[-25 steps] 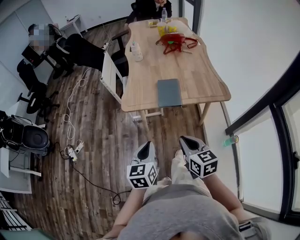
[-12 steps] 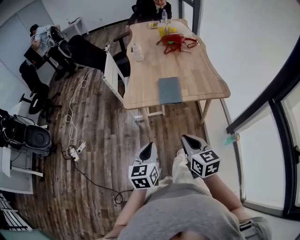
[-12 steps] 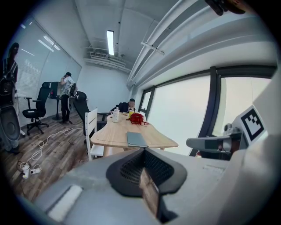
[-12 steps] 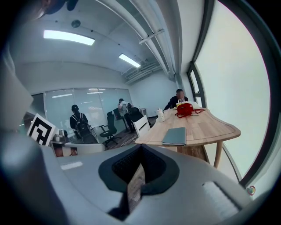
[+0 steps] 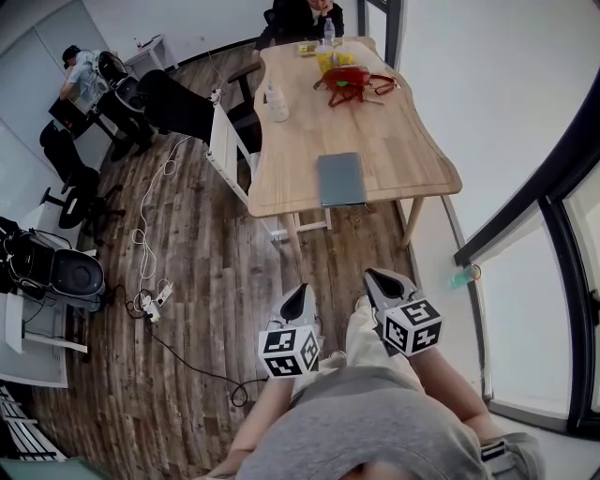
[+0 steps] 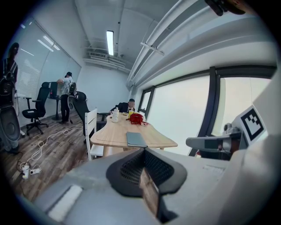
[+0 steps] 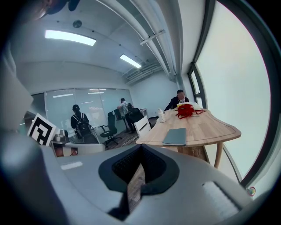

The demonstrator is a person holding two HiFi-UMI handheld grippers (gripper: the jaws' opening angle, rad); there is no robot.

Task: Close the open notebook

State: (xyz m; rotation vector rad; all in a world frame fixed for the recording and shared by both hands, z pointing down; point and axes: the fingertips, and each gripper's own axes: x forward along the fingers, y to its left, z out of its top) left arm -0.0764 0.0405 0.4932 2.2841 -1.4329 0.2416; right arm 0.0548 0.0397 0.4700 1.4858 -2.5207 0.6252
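A grey-blue notebook (image 5: 340, 179) lies flat with its cover down near the front edge of the wooden table (image 5: 394, 141). It also appears in the left gripper view as the notebook (image 6: 136, 139) and in the right gripper view as the notebook (image 7: 175, 136). My left gripper (image 5: 295, 300) and right gripper (image 5: 378, 280) hang side by side close to the person's legs, well short of the table. Both are shut with nothing between the jaws, as the left gripper (image 6: 144, 151) and right gripper (image 7: 140, 149) show in their own views.
A red bag (image 5: 348, 82), a bottle (image 5: 275, 103) and yellow items sit at the table's far end, where a person (image 5: 305, 14) is seated. A white chair (image 5: 223, 141) stands left of the table. Cables and a power strip (image 5: 150, 300) lie on the floor. Glass wall at right.
Both grippers have drifted very slightly right in the head view, then held still. The notebook has not moved.
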